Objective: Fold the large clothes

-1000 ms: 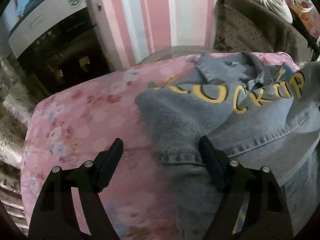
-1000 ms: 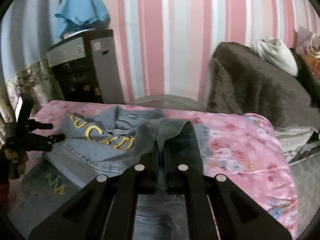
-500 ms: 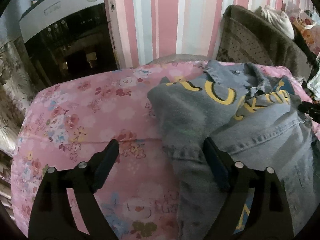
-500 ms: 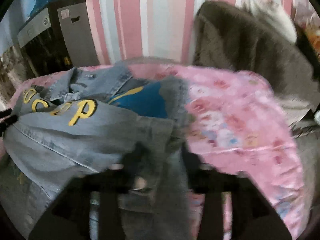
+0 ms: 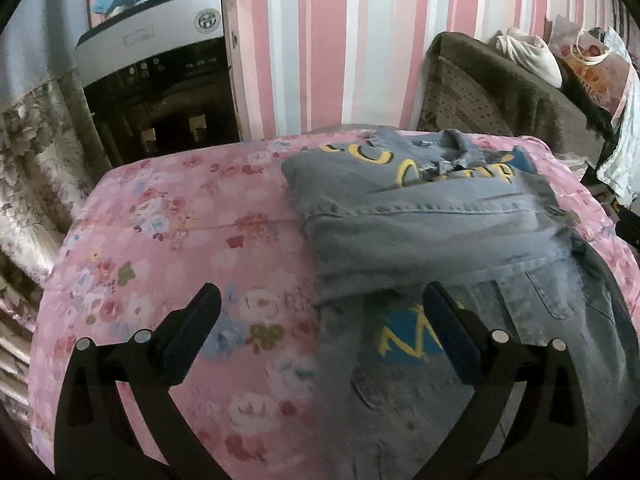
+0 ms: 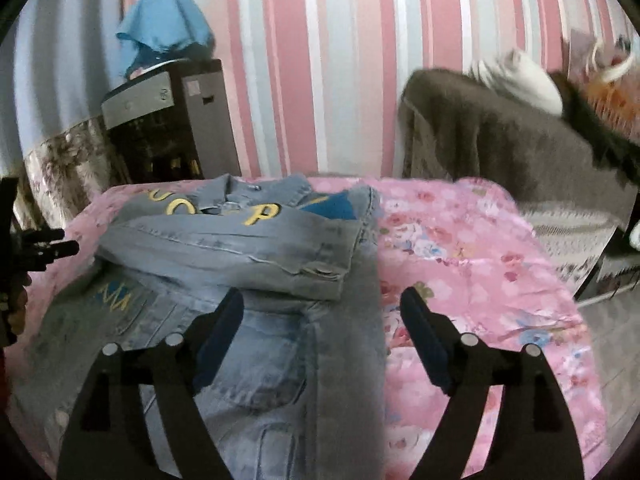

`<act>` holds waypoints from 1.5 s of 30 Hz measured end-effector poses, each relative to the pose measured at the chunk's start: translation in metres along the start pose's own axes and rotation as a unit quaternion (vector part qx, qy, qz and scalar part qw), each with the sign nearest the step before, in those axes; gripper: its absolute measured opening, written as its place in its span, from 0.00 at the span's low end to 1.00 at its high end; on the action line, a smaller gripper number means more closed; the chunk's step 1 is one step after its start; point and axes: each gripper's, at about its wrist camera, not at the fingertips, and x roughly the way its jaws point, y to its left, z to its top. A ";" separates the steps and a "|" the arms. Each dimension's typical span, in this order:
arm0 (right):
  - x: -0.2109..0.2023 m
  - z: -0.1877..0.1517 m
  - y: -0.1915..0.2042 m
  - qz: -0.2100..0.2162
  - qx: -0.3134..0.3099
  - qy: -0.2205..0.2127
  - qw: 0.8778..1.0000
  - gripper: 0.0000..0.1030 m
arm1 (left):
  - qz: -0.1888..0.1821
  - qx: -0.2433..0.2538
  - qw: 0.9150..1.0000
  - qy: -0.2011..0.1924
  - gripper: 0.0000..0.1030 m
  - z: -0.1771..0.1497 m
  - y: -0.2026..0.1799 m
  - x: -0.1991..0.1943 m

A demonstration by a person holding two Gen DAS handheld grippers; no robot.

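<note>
A blue denim jacket [image 5: 432, 236] with yellow lettering lies on the pink floral bedcover [image 5: 168, 248], its sleeves folded across the body. It also shows in the right wrist view [image 6: 248, 248]. My left gripper [image 5: 320, 320] is open and empty, hovering at the jacket's left edge. My right gripper [image 6: 322, 312] is open and empty, above the jacket's right edge, just below the folded sleeve cuff [image 6: 320, 272]. The left gripper also shows at the left edge of the right wrist view [image 6: 36, 244].
The bedcover [image 6: 472, 264] lies over a raised surface with edges dropping off at both sides. A dark appliance [image 5: 160, 92] with a blue cloth on top stands behind left. A brown covered chair [image 6: 500, 132] with a white bundle stands behind right, against the striped wall.
My right gripper let go of the sleeve after laying it across the jacket and now stands open. Both grippers have pulled back toward the near side of the jacket.
</note>
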 end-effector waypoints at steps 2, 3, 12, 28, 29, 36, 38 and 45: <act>-0.007 -0.004 0.005 -0.012 0.003 -0.008 1.000 0.82 | 0.008 0.003 1.000 -0.009 0.97 -0.006 -0.007 -0.011; -0.010 -0.007 0.006 -0.011 0.006 -0.007 1.000 0.83 | 0.012 0.005 1.000 -0.011 0.97 -0.009 -0.011 -0.016; -0.054 -0.024 0.023 -0.024 0.008 -0.039 0.999 0.88 | 0.018 0.000 1.000 -0.013 0.97 -0.045 -0.024 -0.050; -0.098 -0.123 -0.001 -0.095 0.047 0.040 0.994 0.87 | 0.023 -0.050 0.998 0.033 0.97 -0.151 0.007 -0.075; -0.101 -0.130 -0.004 -0.098 0.054 0.047 0.993 0.87 | 0.020 -0.058 0.997 0.043 0.97 -0.156 0.009 -0.075; -0.115 -0.160 -0.007 -0.094 0.084 0.079 0.989 0.66 | 0.024 -0.078 0.996 0.044 0.97 -0.183 0.002 -0.101; -0.110 -0.165 -0.006 -0.091 0.083 0.092 0.988 0.53 | 0.024 -0.072 0.996 0.051 0.93 -0.187 -0.005 -0.102; -0.116 -0.172 0.006 -0.105 0.074 0.097 0.987 0.36 | 0.045 -0.081 0.993 0.070 0.87 -0.200 -0.016 -0.107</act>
